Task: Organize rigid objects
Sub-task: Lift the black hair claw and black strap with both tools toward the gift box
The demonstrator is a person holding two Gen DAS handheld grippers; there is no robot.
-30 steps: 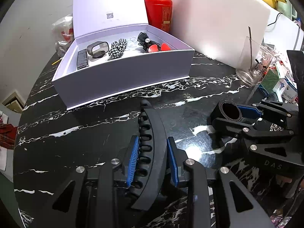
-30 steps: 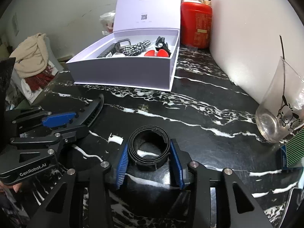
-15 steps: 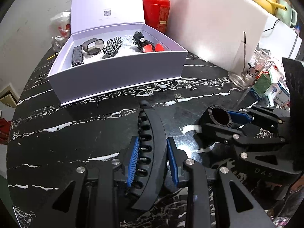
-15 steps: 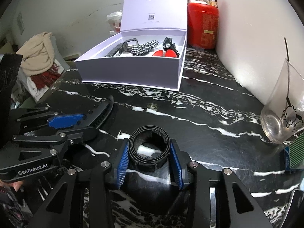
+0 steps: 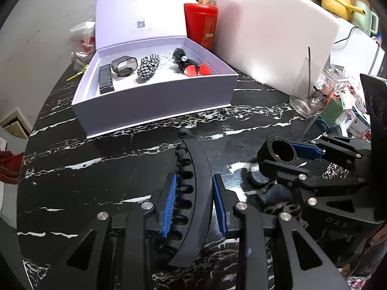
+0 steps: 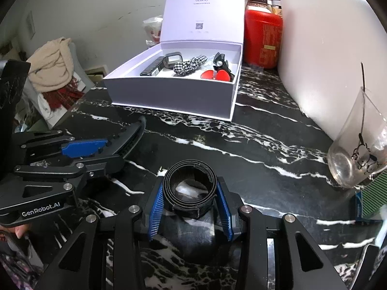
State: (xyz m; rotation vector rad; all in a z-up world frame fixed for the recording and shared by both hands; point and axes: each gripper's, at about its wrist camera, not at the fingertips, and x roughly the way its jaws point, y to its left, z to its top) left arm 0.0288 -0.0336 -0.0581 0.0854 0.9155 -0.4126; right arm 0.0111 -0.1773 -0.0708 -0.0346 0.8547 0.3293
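Tongs [image 5: 194, 200] round hair clip [image 5: 191, 188] (coiled strap [image 6: 189, 184] likewise)

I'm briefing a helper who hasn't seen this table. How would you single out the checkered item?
Find the open white box on the black marble table. Inside, the black-and-white checkered fabric piece lies between a smoky translucent ring and red-and-black clips; nothing else there is patterned.
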